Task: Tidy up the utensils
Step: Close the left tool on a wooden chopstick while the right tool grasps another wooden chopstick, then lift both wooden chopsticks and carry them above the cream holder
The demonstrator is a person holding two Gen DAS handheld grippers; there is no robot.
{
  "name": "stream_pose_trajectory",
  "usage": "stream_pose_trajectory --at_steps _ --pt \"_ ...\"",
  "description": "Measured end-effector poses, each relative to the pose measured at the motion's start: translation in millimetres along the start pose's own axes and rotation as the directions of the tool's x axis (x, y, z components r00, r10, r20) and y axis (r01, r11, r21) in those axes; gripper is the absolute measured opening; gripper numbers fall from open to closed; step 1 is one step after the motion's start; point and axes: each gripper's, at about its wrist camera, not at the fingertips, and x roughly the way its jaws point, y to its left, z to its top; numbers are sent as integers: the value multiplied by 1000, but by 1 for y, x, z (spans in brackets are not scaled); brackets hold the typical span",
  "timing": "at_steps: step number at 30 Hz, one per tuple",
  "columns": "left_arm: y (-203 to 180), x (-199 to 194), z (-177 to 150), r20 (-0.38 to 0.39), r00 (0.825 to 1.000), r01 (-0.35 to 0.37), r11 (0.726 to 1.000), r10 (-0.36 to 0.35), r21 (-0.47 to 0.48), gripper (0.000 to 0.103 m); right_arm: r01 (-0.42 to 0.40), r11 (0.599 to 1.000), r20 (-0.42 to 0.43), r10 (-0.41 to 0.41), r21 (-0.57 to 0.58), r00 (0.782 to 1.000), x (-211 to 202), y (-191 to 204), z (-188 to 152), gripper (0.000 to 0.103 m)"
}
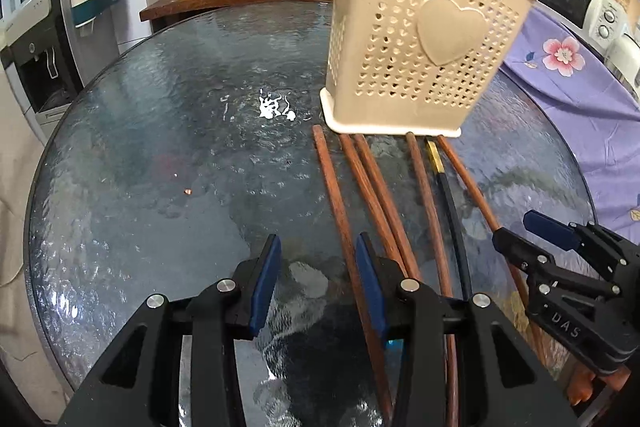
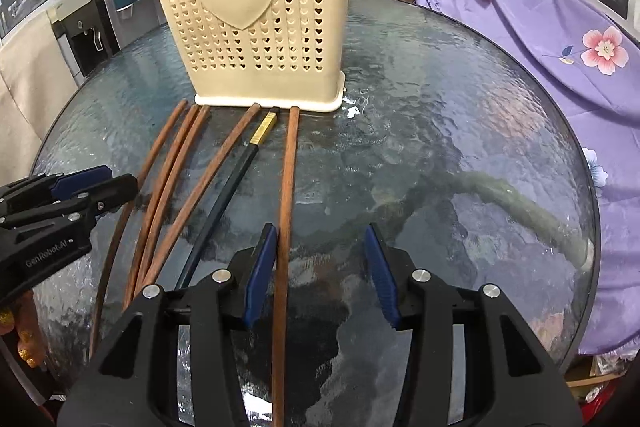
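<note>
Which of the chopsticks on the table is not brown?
The black chopstick with the gold band near its top. It lies second from the right in the right wrist view; the other five are reddish-brown wood.

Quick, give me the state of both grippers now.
Left gripper: open, holding nothing.
Right gripper: open, not gripping; one brown chopstick lies between its jaws.

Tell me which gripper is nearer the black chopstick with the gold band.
Right. The right gripper hovers just beside the black chopstick; the left gripper sits farther off, past several brown chopsticks.
</note>
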Motion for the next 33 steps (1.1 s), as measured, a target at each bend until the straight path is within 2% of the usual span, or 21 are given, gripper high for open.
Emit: stream_pose_trajectory --at_steps 5,10,14,18,21,25,28,30,33 --pt "-6 9 12 -11 1000 25 1000 -25 1 38 -13 1000 -6 13 -13 1000 10 5 13 42" --pt "-11 19 22 -15 1000 16 1000 -16 11 38 -25 1000 -11 25 -3 1000 20 6 27 37" --pt "-8 28 34 -14 1000 0 1000 0 13 38 -33 999 -9 33 4 999 31 9 41 30" --pt "-8 37 42 -8 999 -32 999 33 30 32 -15 1000 3 15 -2 1000 40 13 51 24" --pt "-10 40 44 -5 998 -66 997 66 41 23 -1 1000 9 1 -11 1000 45 16 57 12" --pt "-9 41 44 6 995 -98 994 97 47 9 -5 1000 15 5 3 1000 45 14 57 8" --pt "-9 39 43 5 996 -91 995 91 34 8 -22 1000 10 22 13 1000 46 11 57 8" --pt "-8 38 42 2 996 -85 996 85 22 7 -66 997 9 65 42 998 47 1 60 7" --pt "-4 36 44 7 998 -65 998 65 5 7 -104 993 45 101 56 994 38 -7 61 7"
